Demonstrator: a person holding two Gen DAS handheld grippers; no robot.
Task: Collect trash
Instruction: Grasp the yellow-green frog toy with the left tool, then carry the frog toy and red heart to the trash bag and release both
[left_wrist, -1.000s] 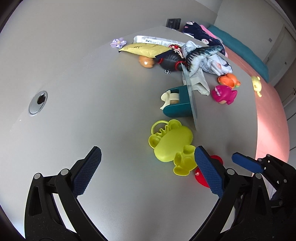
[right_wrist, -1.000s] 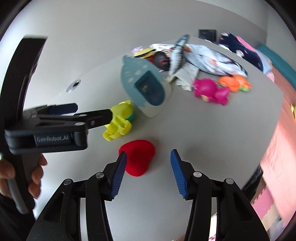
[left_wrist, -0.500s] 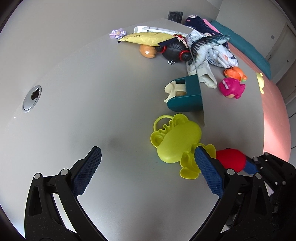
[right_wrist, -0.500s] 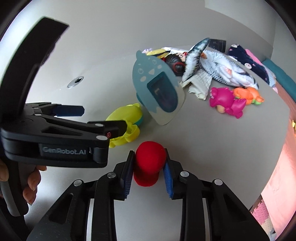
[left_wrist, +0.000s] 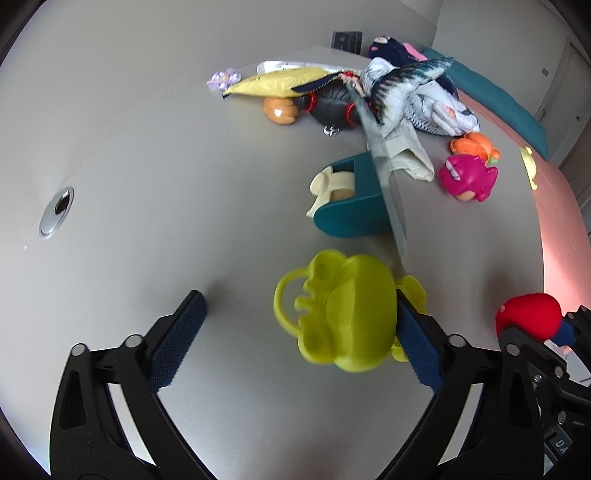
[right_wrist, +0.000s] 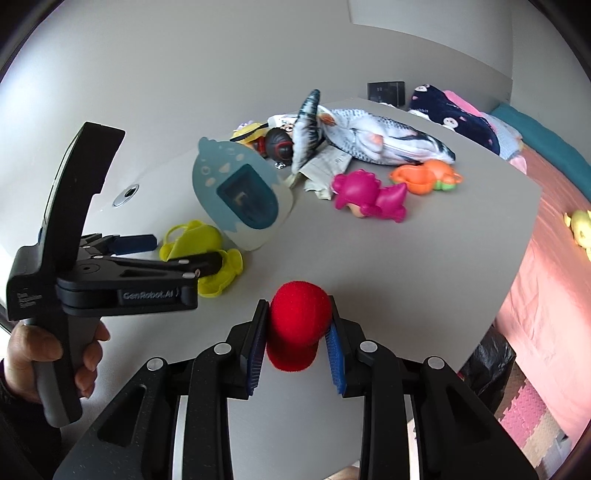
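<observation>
- Right gripper (right_wrist: 297, 345) nearest in the right wrist view, jaws narrow and clamped on the red foam piece (right_wrist: 298, 325), pads pressed into both its sides; piece sat over the table (right_wrist: 424, 266) near its near edge, whether lifted off it could not be told.
- Left wrist view showed the same red foam piece (left_wrist: 529, 320) only at its far right margin, right gripper's pads mostly hidden there.
- Left gripper (left_wrist: 299, 339) jaws wide, had just been closing; yellow-green frog toy (left_wrist: 345, 310) lay between them, right pad touching the toy's side, left pad well apart from it.
- Right wrist view showed what the left did not: the person's hand (right_wrist: 55, 354) around the left gripper's handle, and the frog toy (right_wrist: 201, 253) partly hidden behind that gripper's fingers.
- Mid table: teal desk bin (left_wrist: 354, 203), seen from the side in the left wrist view with a cream object inside; right wrist view showed its pale front lid (right_wrist: 240, 195) instead.
- Beyond it: pink toy (right_wrist: 365, 197), orange toy (right_wrist: 424, 177), fish plush (right_wrist: 384, 142).
- Toward the far edge: yellow bag (left_wrist: 280, 83) and purple flower (left_wrist: 223, 79), clear only in the left wrist view.
- Metal grommet (left_wrist: 56, 216) near the table's left edge.
- Black bag (right_wrist: 487, 365) below the table's right edge, right wrist view only.
</observation>
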